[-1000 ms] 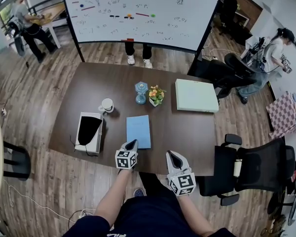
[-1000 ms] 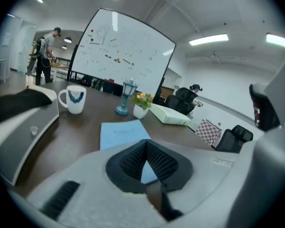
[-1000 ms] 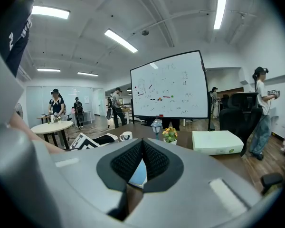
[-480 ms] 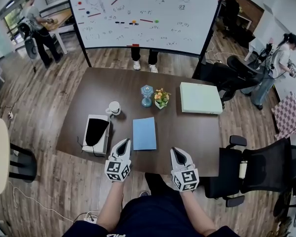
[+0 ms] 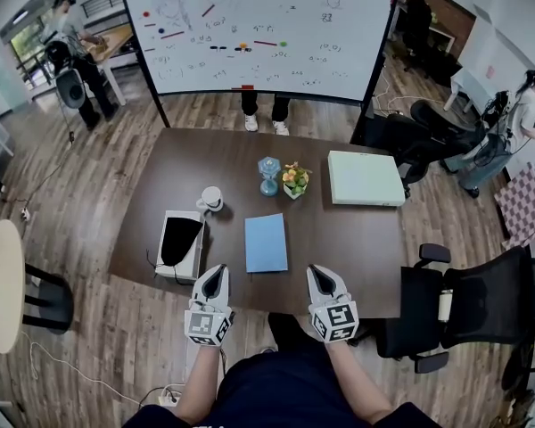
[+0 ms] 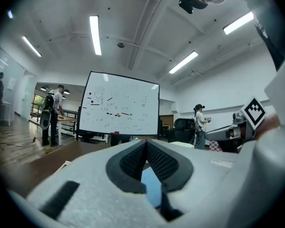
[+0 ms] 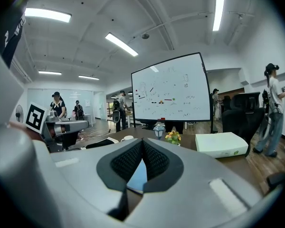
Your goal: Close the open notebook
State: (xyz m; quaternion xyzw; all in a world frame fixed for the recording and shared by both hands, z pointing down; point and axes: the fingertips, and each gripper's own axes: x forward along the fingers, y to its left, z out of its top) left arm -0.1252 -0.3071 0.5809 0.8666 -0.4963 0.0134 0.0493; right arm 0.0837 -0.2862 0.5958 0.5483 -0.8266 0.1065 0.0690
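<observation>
Blue notebook (image 5: 266,242) closed, flat on surface (image 5: 339,230); left gripper (image 5: 215,273) and right gripper (image 5: 318,273) at near edge, apart from notebook; both jaws together, empty.

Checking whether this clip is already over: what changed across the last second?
The left tongs drew back from the near left corner of the blue notebook toward the person, now level with the right tongs at the table edge. Both are shut and empty. The notebook stayed closed and in place.
</observation>
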